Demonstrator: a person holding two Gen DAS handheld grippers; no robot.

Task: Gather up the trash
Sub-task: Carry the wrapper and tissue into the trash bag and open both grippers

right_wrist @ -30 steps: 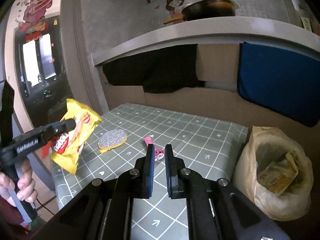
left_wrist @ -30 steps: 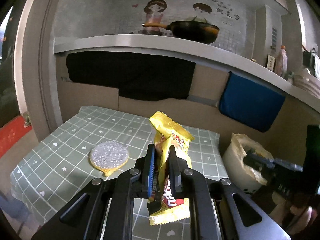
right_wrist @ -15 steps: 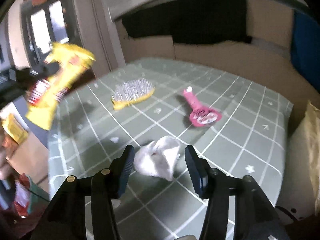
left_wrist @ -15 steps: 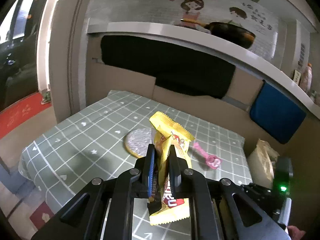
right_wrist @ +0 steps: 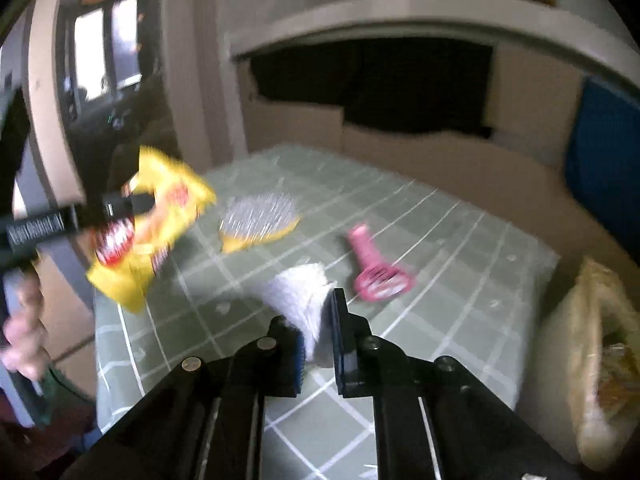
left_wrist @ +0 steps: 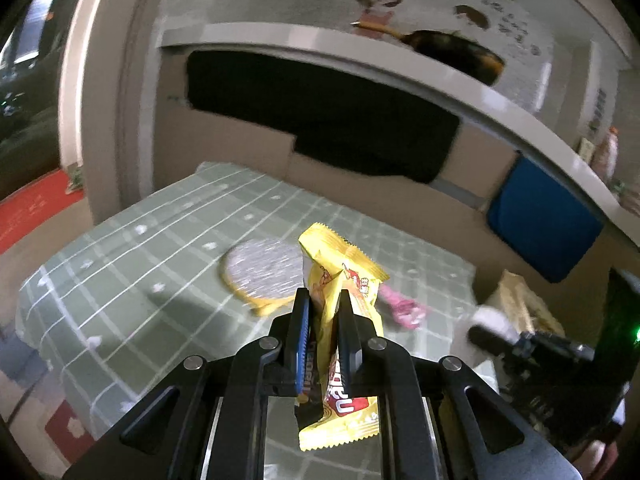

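- Two handheld grippers are in view over a table [left_wrist: 120,264] covered in a green grid-patterned cloth; items follow from largest to smallest.
- Trash bag [right_wrist: 596,360]: stands open off the table's far-right edge, well to the right of the right gripper's jaws, with crumpled wrappers inside.
- Left gripper [left_wrist: 325,300]: jaws clamped nearly together on a yellow snack wrapper [left_wrist: 340,280]. The wrapper stands upright between the pads; its crimped top rises above the fingertips and its lower end hangs below them.
- Right gripper [right_wrist: 318,320]: jaws closing on a crumpled white tissue [right_wrist: 298,296]. The tissue sits between the pads, with most of its bulk projecting ahead of and to the left of the fingertips. The frame is blurred, but the pads appear to press on it.
- Round brush [right_wrist: 258,222] with a yellow rim and grey bristle face: lies flat on the cloth, ahead of and left of the right jaws, directly behind the wrapper in the left wrist view.
- Pink tool [right_wrist: 374,270]: lies flat on the cloth, just ahead of and right of the right jaws, apart from the tissue.
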